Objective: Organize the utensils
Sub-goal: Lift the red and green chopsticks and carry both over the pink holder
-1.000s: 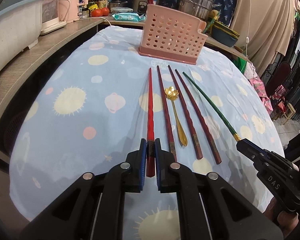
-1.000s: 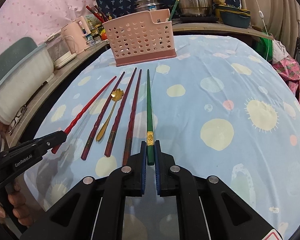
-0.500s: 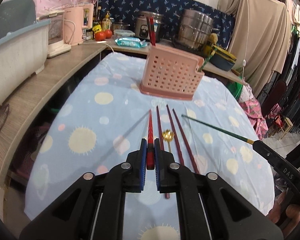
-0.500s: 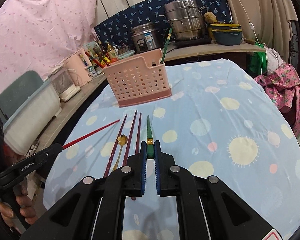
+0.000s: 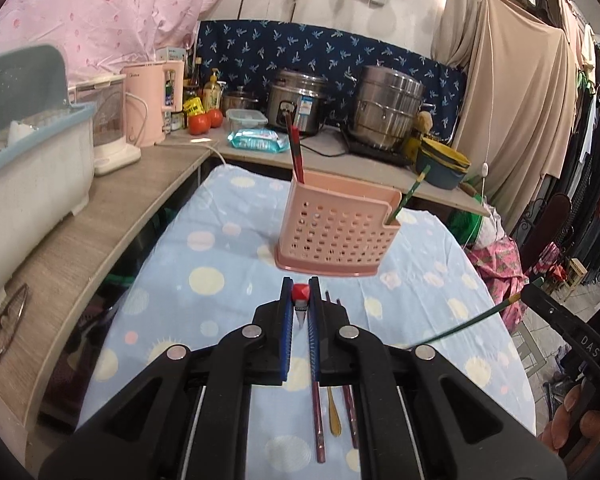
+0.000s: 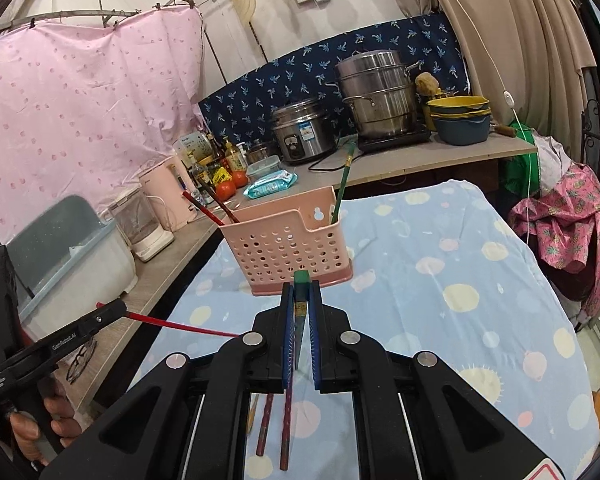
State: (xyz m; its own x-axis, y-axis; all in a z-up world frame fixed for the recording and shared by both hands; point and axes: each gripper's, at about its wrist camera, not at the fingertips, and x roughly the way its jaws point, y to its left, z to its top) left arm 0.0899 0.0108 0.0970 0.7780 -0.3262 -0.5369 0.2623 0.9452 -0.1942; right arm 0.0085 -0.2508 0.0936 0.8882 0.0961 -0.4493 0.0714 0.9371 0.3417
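My left gripper (image 5: 301,304) is shut on a red chopstick (image 5: 301,293), held above the table with its tip hanging down. My right gripper (image 6: 301,304) is shut on a green chopstick (image 6: 301,280), also lifted and pointing down. The left gripper with its red chopstick (image 6: 180,325) shows at the left of the right wrist view; the right gripper's green chopstick (image 5: 464,325) shows at the right of the left wrist view. The pink perforated utensil basket (image 5: 336,228) stands ahead on the table, holding red chopsticks (image 5: 295,152) and a green one (image 5: 408,196). Dark red chopsticks (image 5: 318,412) and a gold spoon (image 5: 334,416) lie on the cloth below.
The table has a blue cloth (image 5: 204,280) with sun prints. A wooden counter (image 5: 112,216) at left carries a dish rack (image 5: 24,152), a pink kettle (image 5: 152,100) and glasses (image 5: 8,324). Steel pots (image 5: 388,108), a rice cooker (image 5: 296,100) and bowls (image 5: 444,164) stand behind the basket.
Both grippers have lifted their chopsticks off the cloth and raised them high, tilting them tip-down. The basket now sits lower and closer in both views.
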